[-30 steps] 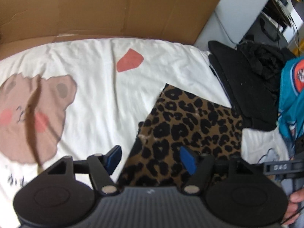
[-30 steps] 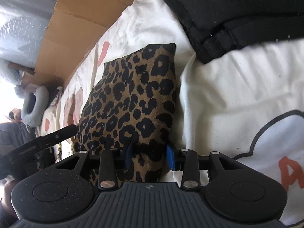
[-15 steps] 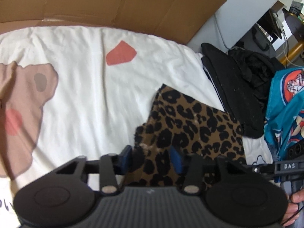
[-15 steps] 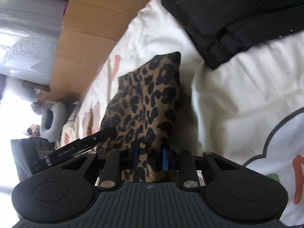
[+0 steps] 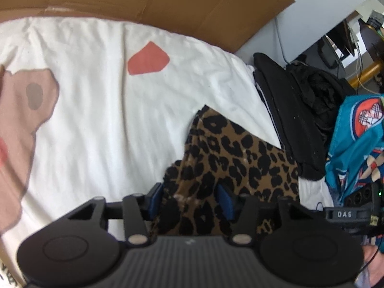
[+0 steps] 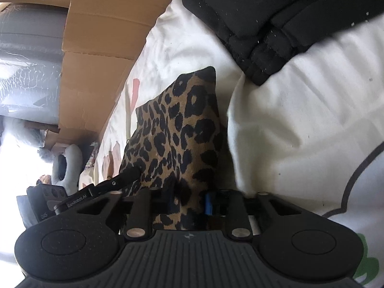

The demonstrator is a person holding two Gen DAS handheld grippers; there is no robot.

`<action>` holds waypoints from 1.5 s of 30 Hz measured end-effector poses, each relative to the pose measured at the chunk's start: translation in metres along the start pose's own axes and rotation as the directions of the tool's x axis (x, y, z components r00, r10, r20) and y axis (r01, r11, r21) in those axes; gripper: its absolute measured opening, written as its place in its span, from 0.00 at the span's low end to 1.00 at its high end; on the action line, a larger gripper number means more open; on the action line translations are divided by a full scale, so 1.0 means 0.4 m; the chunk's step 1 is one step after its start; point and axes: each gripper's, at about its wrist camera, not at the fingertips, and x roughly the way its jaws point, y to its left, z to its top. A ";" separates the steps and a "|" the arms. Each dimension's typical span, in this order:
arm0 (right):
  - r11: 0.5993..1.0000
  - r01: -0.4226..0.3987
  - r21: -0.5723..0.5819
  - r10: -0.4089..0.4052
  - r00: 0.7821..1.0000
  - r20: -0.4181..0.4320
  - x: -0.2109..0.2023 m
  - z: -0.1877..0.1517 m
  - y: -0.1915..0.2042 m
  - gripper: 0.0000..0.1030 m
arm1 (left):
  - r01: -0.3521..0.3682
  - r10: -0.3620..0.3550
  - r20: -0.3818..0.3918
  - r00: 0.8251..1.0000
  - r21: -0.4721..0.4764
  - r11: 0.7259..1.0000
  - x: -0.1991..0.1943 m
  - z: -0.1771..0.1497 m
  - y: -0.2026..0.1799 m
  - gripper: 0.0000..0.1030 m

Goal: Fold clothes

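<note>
A leopard-print garment (image 5: 235, 153), part-folded, lies on the white printed bedsheet (image 5: 100, 124), just beside a stack of folded black clothes (image 5: 290, 110) at the sheet's far right. The left gripper (image 5: 189, 201) has its blue pads drawn in on the garment's near edge, cloth bunched between them; the right gripper (image 6: 189, 204) pinches the neighbouring near edge, jaws narrowly parted around the fabric.

The risk, by the look of it: either pinch may hold only the top layer, so a lift could peel the fold apart or drag the piece askew into the black stack.

How many layers each grip holds is hidden behind the gripper bodies, and a teal patterned cloth (image 5: 355, 129) beyond the black stack is cut off.
</note>
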 end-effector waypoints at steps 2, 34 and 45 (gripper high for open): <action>0.999 0.012 -0.029 -0.012 1.000 0.008 -0.006 0.001 0.014 0.08 | -0.017 0.016 0.013 1.000 0.039 0.999 -0.010 0.001 -0.013 0.38; 0.985 0.097 -0.145 -0.090 0.995 0.051 -0.007 -0.014 0.130 0.06 | 0.040 -0.040 0.004 0.999 0.034 0.999 -0.079 0.026 -0.040 0.24; 0.949 0.122 -0.290 -0.105 0.992 0.071 -0.101 -0.031 0.273 0.05 | -0.053 0.053 0.084 0.995 -0.004 0.999 -0.249 0.022 -0.146 0.23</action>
